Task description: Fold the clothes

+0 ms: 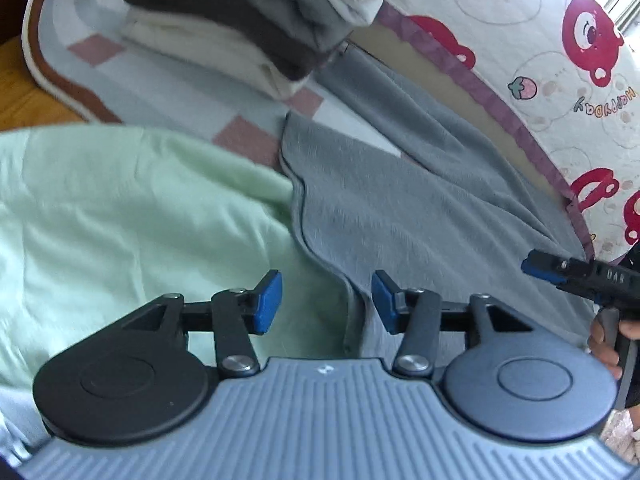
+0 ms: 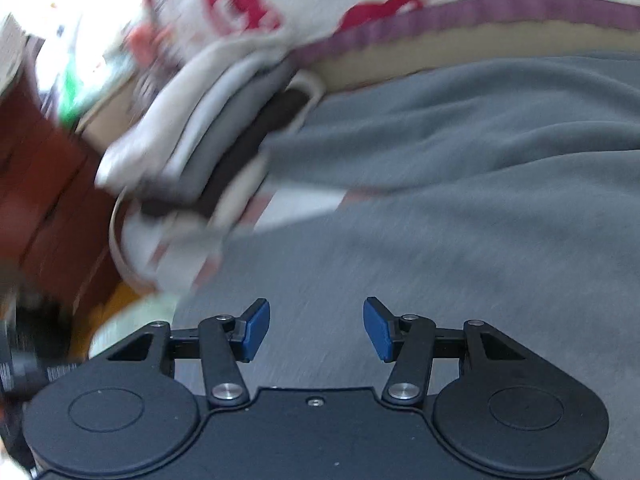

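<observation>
Left wrist view, surface: a checked mat (image 1: 160,80) of pale blue and pink squares covers the floor, with a cartoon-print sheet (image 1: 540,60) hanging along the far right.
Largest garments: a grey garment (image 1: 420,208) lies spread flat, its long axis running from near the camera away toward the upper left; a pale green cloth (image 1: 120,208) lies beside it on the left, their edges meeting.
Stack: folded clothes (image 1: 248,28) in cream and grey sit piled at the far end of the mat, well apart from both grippers.
Key relation: the hemmed left edge of the grey garment runs straight out ahead between the left jaws, so the left hand looks nearer to that edge; the right hand is over the cloth's middle and right side.
Left gripper (image 1: 326,304): jaws parted about halfway, nothing between the pads, hovering just above the seam where grey meets green.
Right gripper (image 2: 316,330): jaws likewise apart and empty, with grey fabric directly ahead and below in the blurred right wrist view; its tip also shows at the right edge of the left view, held by a hand (image 1: 608,344).
Step judged: the grey piece appears laid out and released, and the next grasp likely goes to a near edge or corner for folding away toward the stack.
Risk: pinching the green cloth along with the grey edge.
</observation>
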`<state>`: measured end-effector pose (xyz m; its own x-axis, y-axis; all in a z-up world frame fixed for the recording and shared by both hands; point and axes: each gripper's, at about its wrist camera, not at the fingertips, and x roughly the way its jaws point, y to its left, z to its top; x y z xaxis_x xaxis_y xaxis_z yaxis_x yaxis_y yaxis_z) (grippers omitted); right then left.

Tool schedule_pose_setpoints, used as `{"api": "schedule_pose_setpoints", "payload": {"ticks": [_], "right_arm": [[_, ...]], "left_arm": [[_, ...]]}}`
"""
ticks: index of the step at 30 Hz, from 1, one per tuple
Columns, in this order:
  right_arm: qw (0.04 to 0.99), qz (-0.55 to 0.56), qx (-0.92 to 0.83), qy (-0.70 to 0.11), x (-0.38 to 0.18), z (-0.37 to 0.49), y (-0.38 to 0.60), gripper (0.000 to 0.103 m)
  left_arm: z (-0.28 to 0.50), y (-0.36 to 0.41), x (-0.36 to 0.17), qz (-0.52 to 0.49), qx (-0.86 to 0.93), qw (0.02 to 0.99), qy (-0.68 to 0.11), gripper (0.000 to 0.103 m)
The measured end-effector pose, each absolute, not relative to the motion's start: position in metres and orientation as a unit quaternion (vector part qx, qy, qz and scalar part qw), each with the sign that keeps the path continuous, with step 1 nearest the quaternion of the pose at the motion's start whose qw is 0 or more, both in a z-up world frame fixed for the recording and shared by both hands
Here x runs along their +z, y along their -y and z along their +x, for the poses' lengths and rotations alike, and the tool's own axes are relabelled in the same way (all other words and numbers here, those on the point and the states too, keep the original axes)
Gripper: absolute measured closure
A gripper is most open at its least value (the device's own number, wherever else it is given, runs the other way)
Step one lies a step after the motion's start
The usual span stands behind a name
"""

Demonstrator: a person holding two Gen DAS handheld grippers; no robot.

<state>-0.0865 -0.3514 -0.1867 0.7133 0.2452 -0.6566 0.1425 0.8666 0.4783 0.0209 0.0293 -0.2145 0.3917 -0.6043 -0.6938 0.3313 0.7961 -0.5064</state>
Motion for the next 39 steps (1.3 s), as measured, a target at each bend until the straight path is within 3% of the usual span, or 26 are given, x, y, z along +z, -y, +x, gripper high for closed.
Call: {"api": "schedule_pose_setpoints", "payload": {"ticks": [5, 7, 11, 12, 15, 20, 25, 31, 39], "right_arm": [[0.905, 0.208, 0.039, -0.368, -0.174, -0.086, 0.34, 0.046], [0.912, 0.221, 0.015, -0.345, -0.165, -0.092, 0.353, 0.046], [0.922, 0.261, -0.073, -0.277, -0.137, -0.115, 0.395, 0.046], [0.921, 0.272, -0.096, -0.261, -0.125, -0.124, 0.408, 0.046], [0.91, 0.326, -0.143, -0.213, -0.077, -0.162, 0.459, 0.046], [0.891, 0.385, -0.219, -0.101, 0.018, -0.264, 0.546, 0.044], [0.854, 0.395, -0.331, -0.067, 0.053, -0.37, 0.611, 0.043], [0.805, 0.44, -0.364, -0.161, -0.033, -0.43, 0.653, 0.043], [0.765, 0.44, -0.412, -0.225, -0.157, -0.45, 0.681, 0.043]], "left_arm": [[0.013, -0.018, -0.22, -0.205, -0.313, 0.793, -0.481, 0.054], [0.011, -0.009, -0.224, -0.204, -0.322, 0.783, -0.492, 0.041], [0.01, 0.011, -0.239, -0.165, -0.303, 0.774, -0.532, 0.039], [0.01, 0.015, -0.243, -0.158, -0.304, 0.768, -0.54, 0.043], [0.007, 0.027, -0.246, -0.14, -0.322, 0.764, -0.542, 0.099], [0.006, 0.032, -0.221, -0.139, -0.338, 0.787, -0.497, 0.1], [0.011, 0.036, -0.183, -0.136, -0.364, 0.804, -0.45, 0.1], [0.018, 0.052, -0.167, -0.101, -0.37, 0.814, -0.435, 0.1], [0.024, 0.062, -0.17, -0.047, -0.365, 0.812, -0.453, 0.1]]}}
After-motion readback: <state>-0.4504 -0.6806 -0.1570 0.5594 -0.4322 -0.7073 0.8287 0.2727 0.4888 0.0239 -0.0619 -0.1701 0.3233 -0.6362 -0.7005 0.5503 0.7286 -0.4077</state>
